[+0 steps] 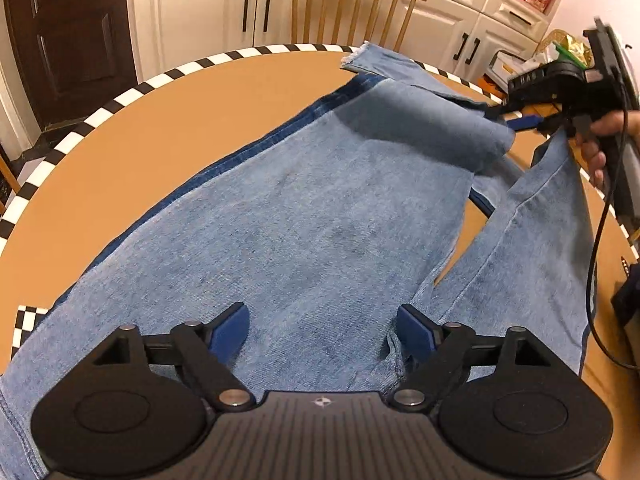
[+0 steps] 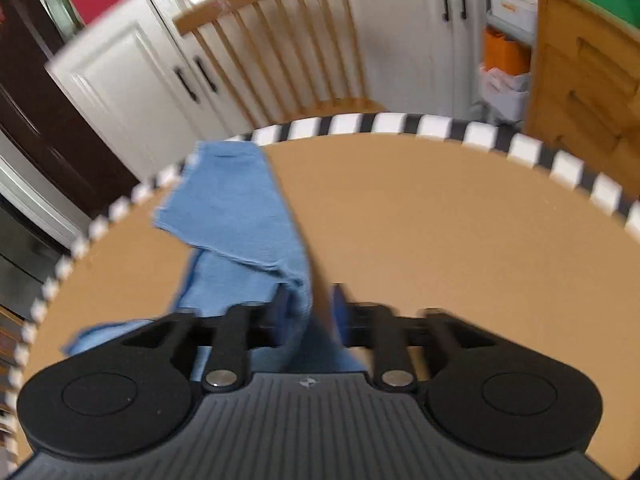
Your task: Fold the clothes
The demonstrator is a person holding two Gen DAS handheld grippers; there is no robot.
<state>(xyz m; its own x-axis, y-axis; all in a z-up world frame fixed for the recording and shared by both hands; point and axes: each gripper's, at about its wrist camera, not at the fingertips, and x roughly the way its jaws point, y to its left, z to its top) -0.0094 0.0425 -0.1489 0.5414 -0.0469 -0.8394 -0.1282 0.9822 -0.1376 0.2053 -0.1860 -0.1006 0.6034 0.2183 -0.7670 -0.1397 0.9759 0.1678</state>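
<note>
A pair of light blue jeans (image 1: 320, 208) lies spread on the round brown table (image 1: 180, 120). My left gripper (image 1: 322, 332) is open just above the jeans near their waist end, holding nothing. My right gripper (image 1: 532, 120) is at the right of the left wrist view, shut on a jeans leg (image 1: 532, 232) and lifting it off the table. In the right wrist view the right gripper (image 2: 310, 308) pinches a fold of denim (image 2: 240, 216) between its blue pads. The view is blurred.
The table has a black-and-white checked rim (image 1: 120, 98). A wooden chair (image 1: 352, 4) stands behind it, with white cabinets (image 1: 208, 12) beyond. Boxes and clutter (image 1: 520, 68) sit at the far right. A black cable (image 1: 596, 256) hangs from the right gripper.
</note>
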